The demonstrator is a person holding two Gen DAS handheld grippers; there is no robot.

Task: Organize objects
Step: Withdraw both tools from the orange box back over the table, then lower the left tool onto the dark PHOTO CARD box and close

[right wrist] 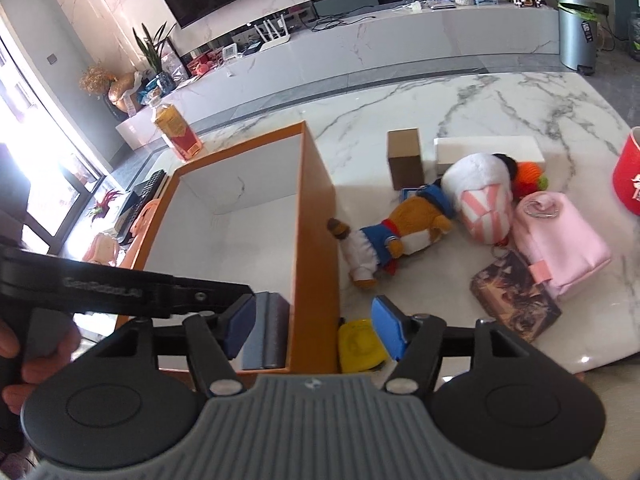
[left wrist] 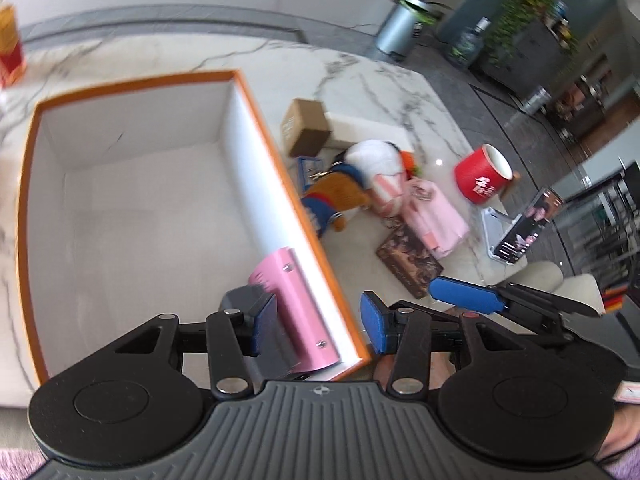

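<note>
An orange box with a white inside point(left wrist: 256, 92) point(right wrist: 316, 216) stands on the marble table. A pink flat case point(left wrist: 294, 308) lies inside it against the near right wall. My left gripper point(left wrist: 318, 328) is open over that corner, its fingers either side of the case and the wall. My right gripper point(right wrist: 316, 330) is open, straddling the box's near wall; a grey case point(right wrist: 266, 330) lies inside by its left finger and a yellow object point(right wrist: 358, 346) outside by its right finger. Loose items lie to the right: a plush bear point(right wrist: 404, 232), a white striped plush point(right wrist: 484, 196), a pink pouch point(right wrist: 560, 240).
Also on the table: a brown carton point(right wrist: 405, 158), a white flat box point(right wrist: 488, 152), a dark patterned booklet point(right wrist: 516, 296), a red cylinder tin point(left wrist: 482, 174) and a liquor bottle point(right wrist: 176, 130) behind the box. A phone stand point(left wrist: 516, 232) is near the table's right edge.
</note>
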